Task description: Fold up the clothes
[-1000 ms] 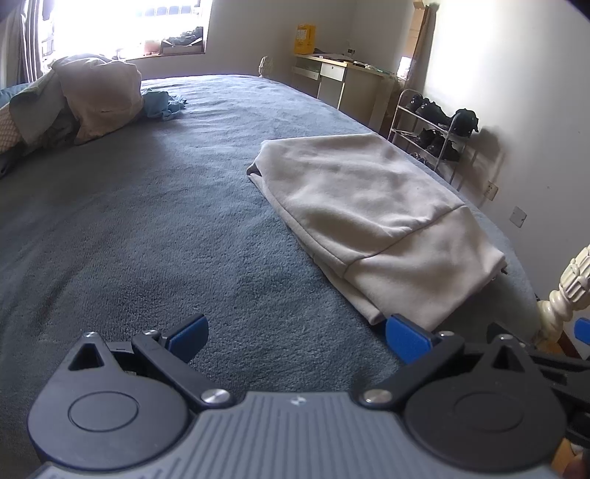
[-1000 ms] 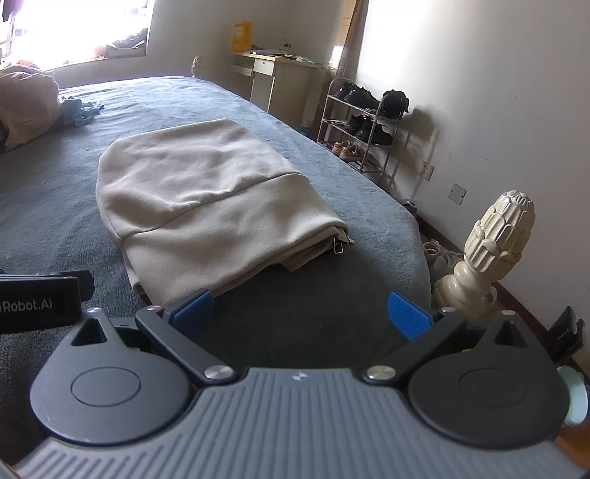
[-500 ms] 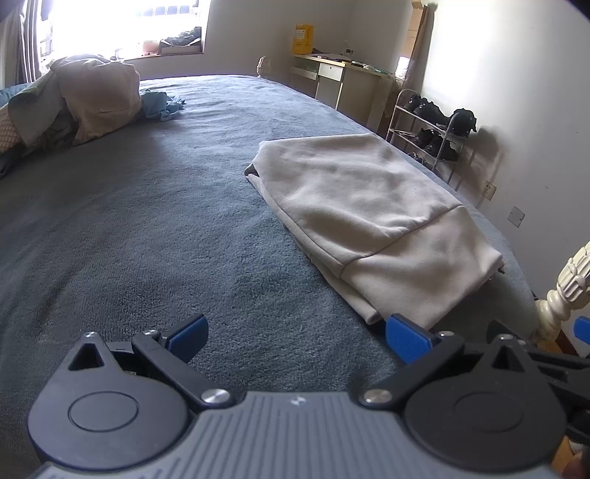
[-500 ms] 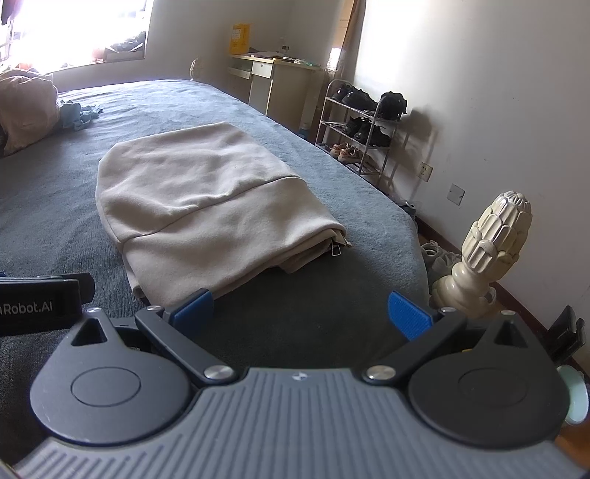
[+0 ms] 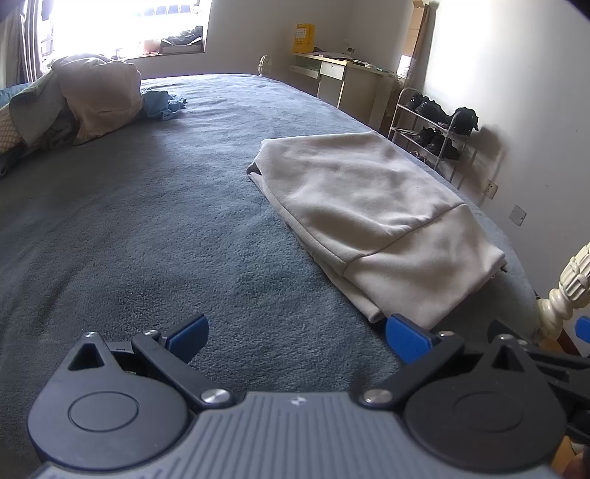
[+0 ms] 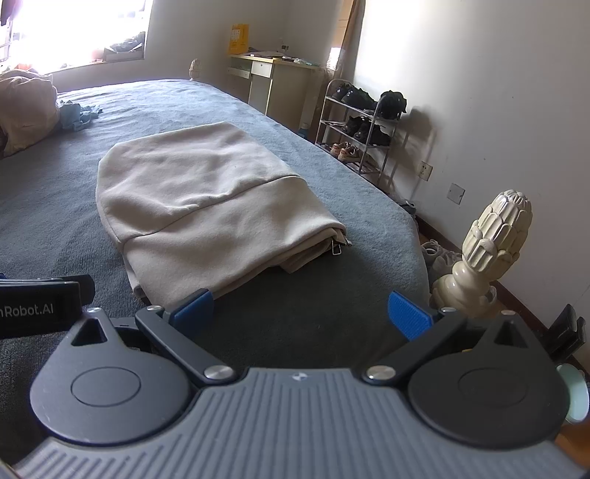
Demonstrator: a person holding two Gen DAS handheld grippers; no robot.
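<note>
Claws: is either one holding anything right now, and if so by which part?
Nothing is held. The left claw and right claw are both open and empty, short of the folded beige garment on the bed.

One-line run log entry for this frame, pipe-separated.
task: fold clothes | left gripper: open, empty | right gripper: open, empty | beige garment: folded on bed | clothes pile: far end, untouched

Your window was totally blown out, so nothing outside showed. The clothes pile got chopped by the left edge, and the stuff on the table was too tiny to make out. The bedpost finial ran off the right edge too.
</note>
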